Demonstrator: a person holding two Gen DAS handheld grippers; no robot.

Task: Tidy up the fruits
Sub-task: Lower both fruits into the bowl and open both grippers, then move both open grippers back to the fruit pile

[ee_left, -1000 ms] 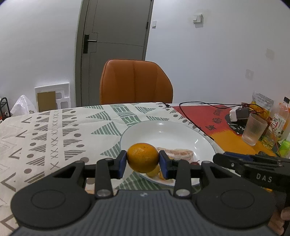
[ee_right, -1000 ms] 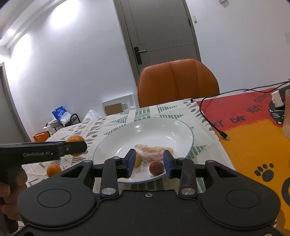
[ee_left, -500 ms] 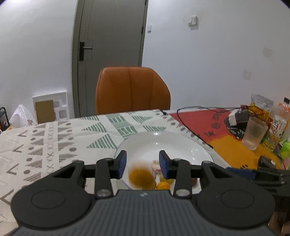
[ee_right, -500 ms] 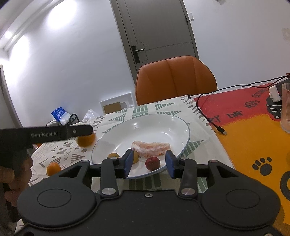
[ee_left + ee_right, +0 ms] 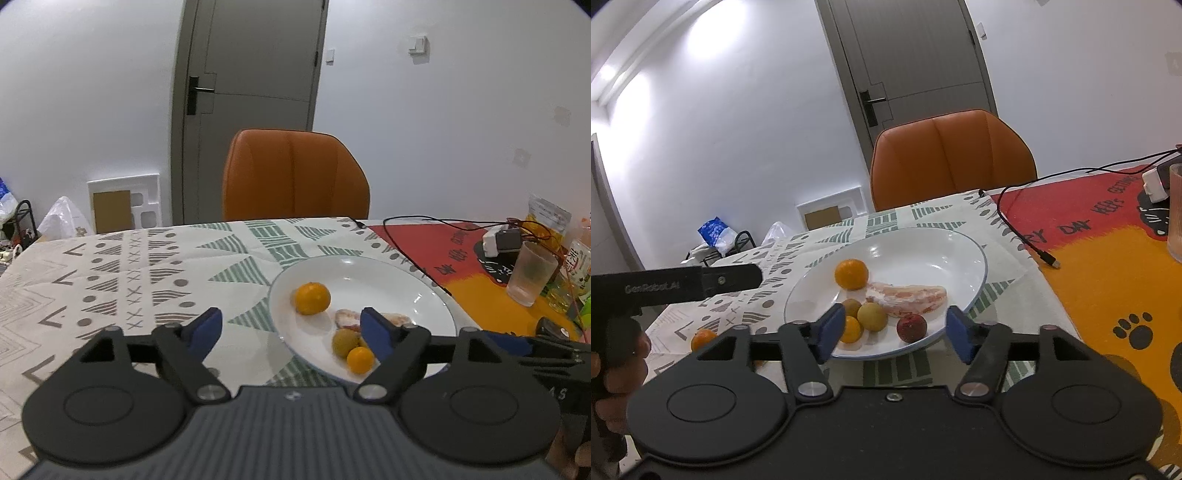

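1. Fruit location: white plate (image 5: 964,247) on the counter (image 5: 122,266) holds a large orange (image 5: 851,273), a pale peeled fruit segment (image 5: 908,293), a red fruit (image 5: 911,327), two yellow-green fruits and a small orange (image 5: 851,329). One more small orange (image 5: 703,339) lies on the cloth, off the plate, by the left hand.
2. Risk: the large orange sits free on the sloped inner wall of the plate; it may roll into the cluster near the front rim. Cause: round fruit, smooth dish.
3. Risk: the red fruit and small orange lie close to the near rim; a tong tip brushing the rim could tip the plate or knock them out.
4. Risk: the stray orange could roll off the counter if nudged during pickup.
5. Left tongs (image 5: 291,328): jaws opening, spread wide, nothing between the pads; touching nothing.
6. Right tongs (image 5: 893,328): jaws opening, wide apart, empty; they frame the near rim in the right wrist view, contact not evident.
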